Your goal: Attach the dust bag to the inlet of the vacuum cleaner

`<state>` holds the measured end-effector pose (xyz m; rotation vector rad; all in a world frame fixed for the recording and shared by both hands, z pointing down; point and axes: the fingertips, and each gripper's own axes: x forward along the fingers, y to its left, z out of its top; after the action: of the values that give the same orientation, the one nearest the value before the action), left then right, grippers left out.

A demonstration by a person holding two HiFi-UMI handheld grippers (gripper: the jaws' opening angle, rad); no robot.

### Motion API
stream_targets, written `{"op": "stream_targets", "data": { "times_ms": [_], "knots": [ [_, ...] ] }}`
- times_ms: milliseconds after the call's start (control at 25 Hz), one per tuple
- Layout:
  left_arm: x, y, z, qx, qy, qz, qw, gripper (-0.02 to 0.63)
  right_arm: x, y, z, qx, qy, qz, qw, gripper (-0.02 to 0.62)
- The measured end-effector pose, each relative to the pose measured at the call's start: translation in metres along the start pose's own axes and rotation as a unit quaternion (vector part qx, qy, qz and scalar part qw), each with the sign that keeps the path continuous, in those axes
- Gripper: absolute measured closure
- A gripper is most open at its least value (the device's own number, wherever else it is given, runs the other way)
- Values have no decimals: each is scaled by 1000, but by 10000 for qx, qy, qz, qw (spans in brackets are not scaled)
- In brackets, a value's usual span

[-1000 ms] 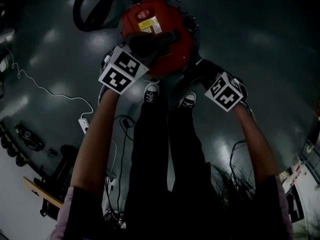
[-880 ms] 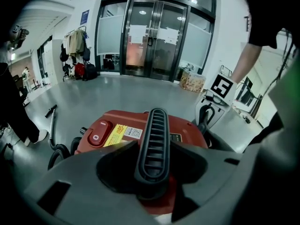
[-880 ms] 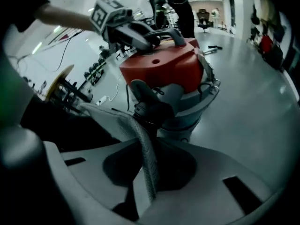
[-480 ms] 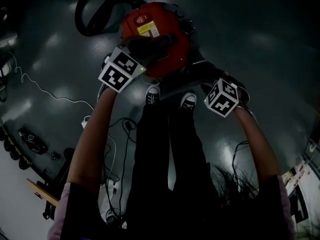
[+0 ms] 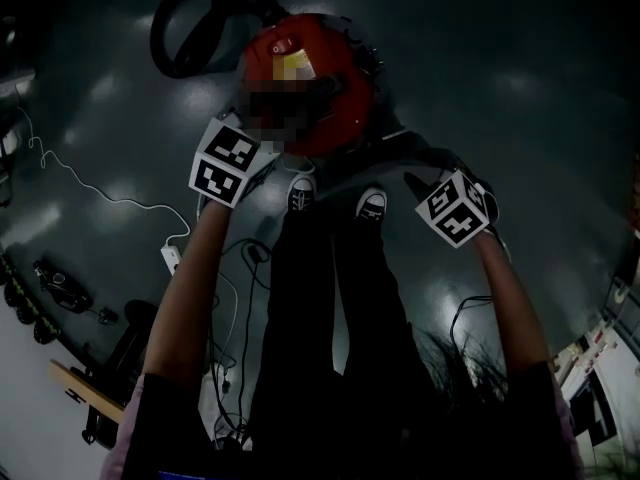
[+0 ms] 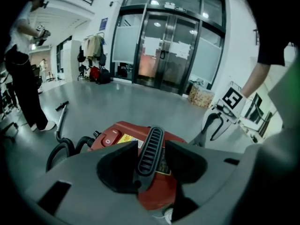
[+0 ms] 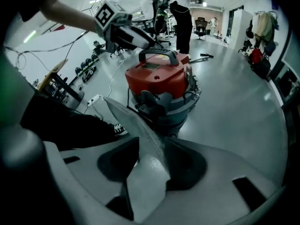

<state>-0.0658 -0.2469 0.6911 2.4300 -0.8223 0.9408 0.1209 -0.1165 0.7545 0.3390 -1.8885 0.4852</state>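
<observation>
Red domed plastic vacuum cleaner lid (image 5: pixel 350 108), yellow label (image 6: pixel 124 138), black ribbed plastic handle (image 6: pixel 149 153), grey drum (image 7: pixel 180 108). Pale grey textured dust bag sheet (image 7: pixel 146 165). Marker cubes (image 5: pixel 222 163): black-and-white squares. Glossy dark grey floor (image 5: pixel 520 68). Black coiled hose (image 5: pixel 160 43).

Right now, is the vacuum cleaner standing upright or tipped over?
Upright: the vacuum cleaner stands on the floor with its handle uppermost.

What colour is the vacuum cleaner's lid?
The lid is red, with a black handle; the right gripper view shows it best.
</observation>
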Motion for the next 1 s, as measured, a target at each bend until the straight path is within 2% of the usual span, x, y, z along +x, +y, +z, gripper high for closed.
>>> {"op": "stream_targets", "data": {
  "times_ms": [240,360,440,640,800,920,1000],
  "knots": [
    [-69,-20,31,-506,-469,28,9976,437,-58,13,31,1135,-417,-112,9926,428],
    [-97,-43,36,-937,-554,-118,9940,463,-85,28,55,1839,-802,-47,9797,428],
    [-113,-59,40,-1069,-576,-247,9923,482,-103,40,70,2188,-1048,-17,9701,428],
    [-168,-97,63,-945,-520,-510,9929,549,-163,80,114,2760,-1605,-165,9475,442],
    [-222,-126,93,-871,-714,-749,9908,566,-220,116,144,3316,-1904,-393,9232,496],
    [-271,-149,112,-842,-759,-991,9886,586,-263,149,169,3665,-2174,-439,9036,502],
    [-291,-165,115,-757,-753,-1180,9873,594,-276,167,177,3796,-2304,-484,8947,502]
  ]
}}
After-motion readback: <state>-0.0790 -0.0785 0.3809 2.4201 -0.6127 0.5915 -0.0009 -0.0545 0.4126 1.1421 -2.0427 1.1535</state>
